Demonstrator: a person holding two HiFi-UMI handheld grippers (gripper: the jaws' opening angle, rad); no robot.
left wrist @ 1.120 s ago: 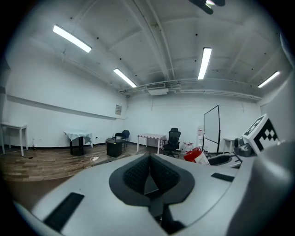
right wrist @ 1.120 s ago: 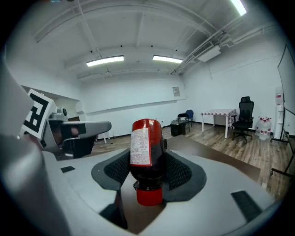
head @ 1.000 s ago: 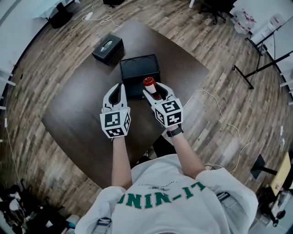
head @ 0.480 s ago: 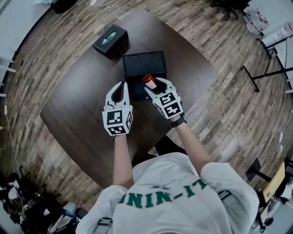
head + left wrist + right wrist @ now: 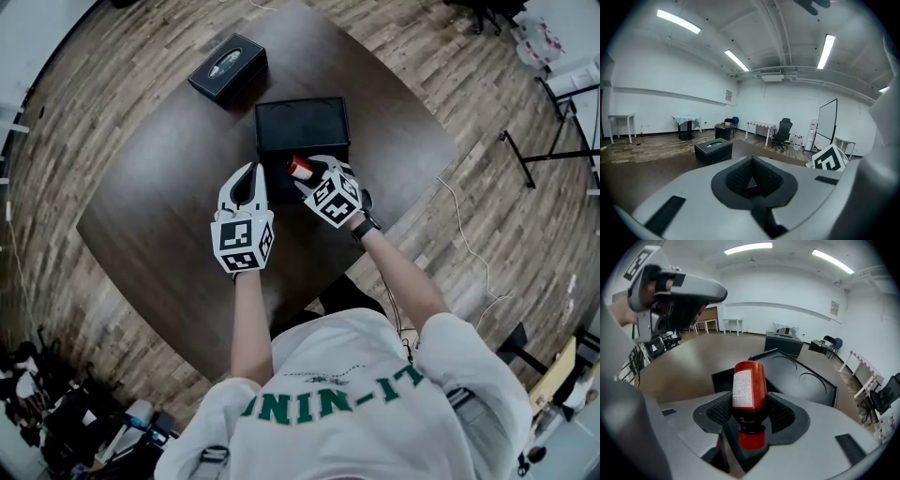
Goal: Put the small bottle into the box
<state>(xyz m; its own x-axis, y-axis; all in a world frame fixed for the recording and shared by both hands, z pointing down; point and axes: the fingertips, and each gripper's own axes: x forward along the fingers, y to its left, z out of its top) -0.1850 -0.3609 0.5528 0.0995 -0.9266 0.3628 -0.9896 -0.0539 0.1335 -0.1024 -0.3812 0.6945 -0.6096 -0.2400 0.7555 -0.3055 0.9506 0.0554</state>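
Note:
The small red bottle has a white label and a red cap. My right gripper is shut on it just over the near edge of the open black box. In the right gripper view the bottle lies tilted between the pads, cap toward the camera, with the box and its round recesses right behind it. My left gripper hovers to the left of the box's front corner, jaws shut and empty. Its pads meet at the tip in the left gripper view.
A black tissue box sits at the far left of the dark brown table; it also shows in the left gripper view. Wood floor surrounds the table, with a cable lying on it to the right.
My right gripper has carried the bottle forward to the box's near edge and tipped it from upright to leaning over. The left gripper has stayed where it was.

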